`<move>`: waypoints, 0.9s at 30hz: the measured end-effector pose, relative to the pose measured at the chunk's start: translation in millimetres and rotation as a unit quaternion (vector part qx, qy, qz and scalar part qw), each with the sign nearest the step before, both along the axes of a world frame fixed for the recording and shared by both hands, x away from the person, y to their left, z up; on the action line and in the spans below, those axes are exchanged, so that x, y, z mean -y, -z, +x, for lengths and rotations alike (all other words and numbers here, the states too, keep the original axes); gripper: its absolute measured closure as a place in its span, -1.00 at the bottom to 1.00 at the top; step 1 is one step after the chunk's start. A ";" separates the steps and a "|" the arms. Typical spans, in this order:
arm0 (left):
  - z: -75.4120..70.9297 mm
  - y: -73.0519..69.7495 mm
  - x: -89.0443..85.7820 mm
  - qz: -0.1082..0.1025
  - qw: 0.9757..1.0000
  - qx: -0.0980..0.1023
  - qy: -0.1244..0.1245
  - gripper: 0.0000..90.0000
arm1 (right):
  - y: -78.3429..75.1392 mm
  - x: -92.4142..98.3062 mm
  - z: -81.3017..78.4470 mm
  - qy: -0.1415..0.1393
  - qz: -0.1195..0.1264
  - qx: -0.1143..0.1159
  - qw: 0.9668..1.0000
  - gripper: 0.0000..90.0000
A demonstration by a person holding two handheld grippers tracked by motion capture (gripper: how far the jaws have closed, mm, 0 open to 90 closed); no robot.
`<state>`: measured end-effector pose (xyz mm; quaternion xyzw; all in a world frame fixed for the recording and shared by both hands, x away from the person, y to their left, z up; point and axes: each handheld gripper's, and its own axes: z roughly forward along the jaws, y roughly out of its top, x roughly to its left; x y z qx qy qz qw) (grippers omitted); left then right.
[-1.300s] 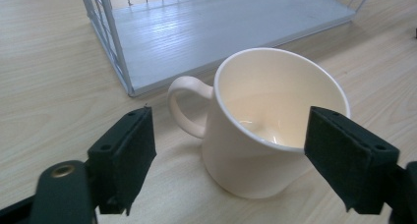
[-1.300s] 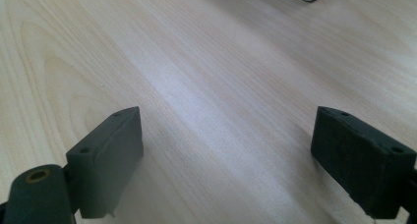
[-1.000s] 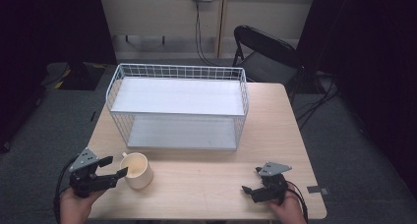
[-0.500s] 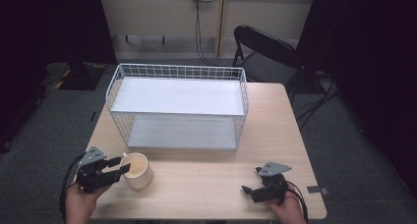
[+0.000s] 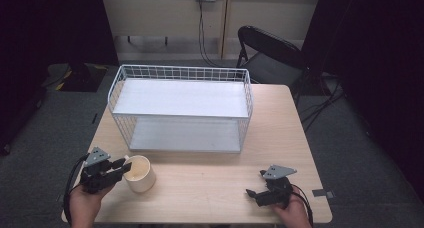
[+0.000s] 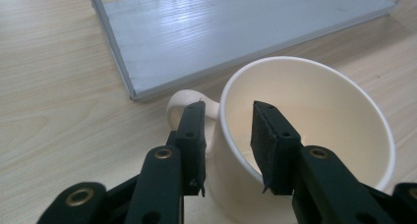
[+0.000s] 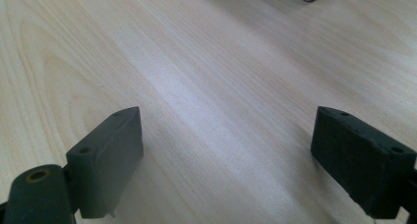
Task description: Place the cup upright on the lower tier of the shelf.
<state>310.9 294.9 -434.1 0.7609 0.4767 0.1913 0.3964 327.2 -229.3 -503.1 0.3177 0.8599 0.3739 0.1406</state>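
Mug: I see a cream ceramic mug with a loop handle standing upright on the pale wooden table, near my left front corner, just in front of the rack
Mug handle: it points toward the rack's front left corner in the left gripper view, and the outer jaw lies right beside it
Left gripper: my left gripper straddles the mug's wall at the rim, one jaw outside by the handle, the other inside the cup; the jaws have just been closing with that wall between them; I cannot tell whether the pads already press on it
Left hand: I see it wrapped around the gripper body at the table's near left edge
Right gripper: my right gripper is released, jaws wide apart over bare wood, nothing between them; in the high view it sits near the front right of the table, well apart from the mug
Rack: a white wire two-tier shelf rack stands in the middle of the table, both white shelf boards bare
Behind the table: a black folding chair stands on the grey floor
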 end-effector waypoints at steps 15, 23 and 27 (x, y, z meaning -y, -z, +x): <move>7.4 -0.4 4.4 0.002 1.000 -0.017 -0.013 0.77 | 0.0 0.0 0.0 0.000 0.000 0.000 1.000 -0.74; 7.2 -2.7 8.2 0.029 0.999 -0.014 -0.015 0.84 | 0.0 0.0 0.0 0.000 0.000 0.000 1.000 -0.74; 6.0 -3.6 7.7 0.031 0.999 -0.014 -0.020 0.86 | 0.0 0.0 0.0 0.000 0.000 0.000 1.000 -0.74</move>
